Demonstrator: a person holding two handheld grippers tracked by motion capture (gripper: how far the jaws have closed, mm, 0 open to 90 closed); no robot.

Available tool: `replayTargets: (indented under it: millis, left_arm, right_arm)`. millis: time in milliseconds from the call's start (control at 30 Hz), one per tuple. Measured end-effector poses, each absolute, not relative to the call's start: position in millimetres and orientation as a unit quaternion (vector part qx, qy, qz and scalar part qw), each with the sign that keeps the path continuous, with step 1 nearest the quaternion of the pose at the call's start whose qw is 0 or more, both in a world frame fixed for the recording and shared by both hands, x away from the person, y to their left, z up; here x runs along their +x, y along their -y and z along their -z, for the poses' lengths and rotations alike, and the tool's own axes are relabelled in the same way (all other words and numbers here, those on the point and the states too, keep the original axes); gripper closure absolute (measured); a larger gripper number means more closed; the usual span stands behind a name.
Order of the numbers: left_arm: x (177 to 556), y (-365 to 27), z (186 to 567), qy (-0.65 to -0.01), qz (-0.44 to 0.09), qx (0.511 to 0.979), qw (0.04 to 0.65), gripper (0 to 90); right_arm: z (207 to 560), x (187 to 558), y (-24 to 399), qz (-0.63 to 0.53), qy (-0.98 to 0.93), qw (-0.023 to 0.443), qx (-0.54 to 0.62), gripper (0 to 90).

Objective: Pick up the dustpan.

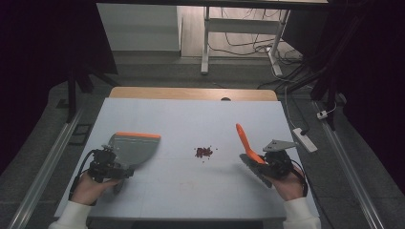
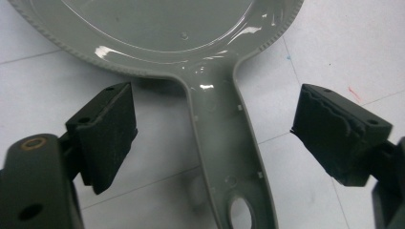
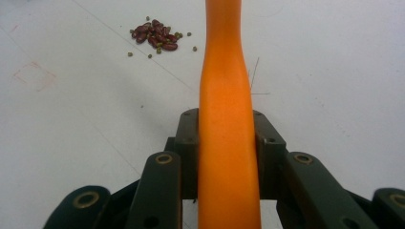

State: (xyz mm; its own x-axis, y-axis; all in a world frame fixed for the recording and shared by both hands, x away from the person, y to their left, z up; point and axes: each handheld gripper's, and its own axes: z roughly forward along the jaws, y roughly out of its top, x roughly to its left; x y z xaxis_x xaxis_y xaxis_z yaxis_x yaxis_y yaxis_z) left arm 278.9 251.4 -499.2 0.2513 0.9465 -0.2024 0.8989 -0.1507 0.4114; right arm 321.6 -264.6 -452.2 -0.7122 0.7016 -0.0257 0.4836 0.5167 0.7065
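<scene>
A grey dustpan [image 1: 136, 148] with an orange front lip lies flat on the white table [image 1: 191, 114] at the left. In the left gripper view its pan [image 2: 167, 28] and long handle [image 2: 224, 143] run between the jaws. My left gripper [image 1: 107, 164] [image 2: 215, 119] is open, and both pads stand clear of the handle on either side. At the right, my right gripper [image 1: 272, 164] [image 3: 227, 129] is shut on the orange handle of a brush [image 1: 246, 138] [image 3: 224, 95], which points up and away. A small pile of dark red beans [image 1: 204, 151] [image 3: 155, 34] lies between the two tools.
A wooden strip [image 1: 191, 93] edges the table's far side. A white power strip [image 1: 305, 140] lies on the floor just off the right edge. Metal desk legs [image 1: 205, 43] and cables stand beyond the table.
</scene>
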Motion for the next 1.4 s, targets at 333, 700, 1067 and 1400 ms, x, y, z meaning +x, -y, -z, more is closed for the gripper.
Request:
replayTargets:
  millis: [333, 700, 1067, 1400]
  left_arm:
    - [283.2, -247.8, 511.8, -0.624, -0.044, 0.747, 0.227, 14.0]
    - [286.8, -242.1, 520.8, -0.642, -0.055, 0.729, 0.231, 25.8]
    - [286.9, -242.5, 521.1, -0.649, -0.047, 0.72, 0.242, 45.4]
    - [284.0, -245.4, 521.9, -0.661, -0.052, 0.702, 0.259, 59.0]
  right_arm:
    - [452.5, 321.4, 263.0, -0.349, -0.857, 0.157, 0.346, 69.7]
    - [451.0, 321.9, 265.5, -0.352, -0.854, 0.161, 0.348, 69.7]
    - [451.1, 322.0, 265.2, -0.351, -0.854, 0.166, 0.345, 69.7]
    - [452.3, 322.3, 266.3, -0.351, -0.854, 0.167, 0.348, 69.7]
